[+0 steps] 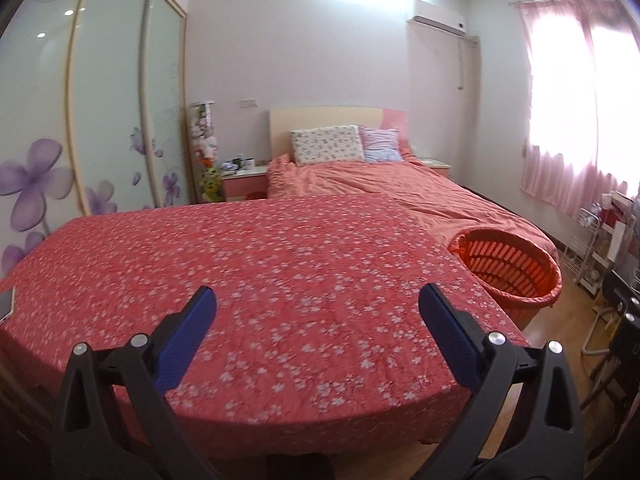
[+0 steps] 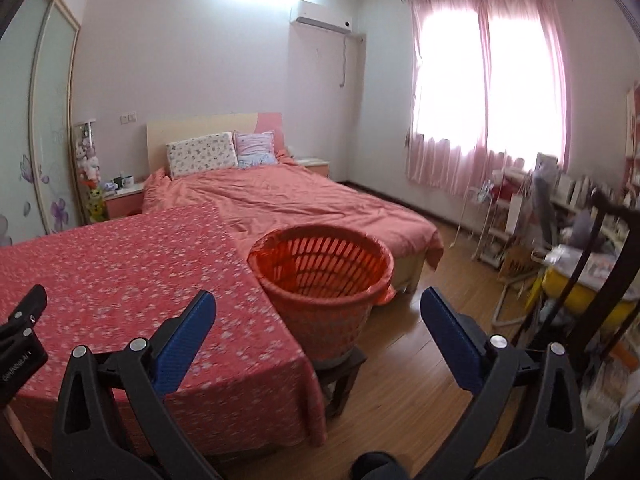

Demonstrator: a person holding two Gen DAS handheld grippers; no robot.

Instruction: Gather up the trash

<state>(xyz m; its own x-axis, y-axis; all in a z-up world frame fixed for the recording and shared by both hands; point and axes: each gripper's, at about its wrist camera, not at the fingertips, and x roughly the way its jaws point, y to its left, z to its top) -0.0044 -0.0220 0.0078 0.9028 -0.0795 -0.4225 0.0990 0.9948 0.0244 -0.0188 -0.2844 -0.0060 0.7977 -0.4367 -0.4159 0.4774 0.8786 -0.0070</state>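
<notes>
An orange slatted basket point(image 2: 324, 276) lined with an orange bag stands on a small dark stool point(image 2: 340, 368) at the right corner of a table covered in a red flowered cloth point(image 2: 120, 272). In the left wrist view the basket point(image 1: 508, 268) sits at the right, past the cloth point(image 1: 260, 272). My left gripper point(image 1: 318, 300) hangs wide open over the cloth with nothing between its blue pads. My right gripper point(image 2: 318, 304) is also wide open and holds nothing, in front of the basket. No trash shows on the cloth or the floor.
A bed point(image 2: 304, 200) with a salmon cover lies behind the table. A phone point(image 1: 6, 304) rests at the cloth's left edge. A wardrobe point(image 1: 100, 112) stands at the left. Cluttered shelves and a dark chair point(image 2: 600, 248) crowd the right. Part of the left tool point(image 2: 20, 332) shows.
</notes>
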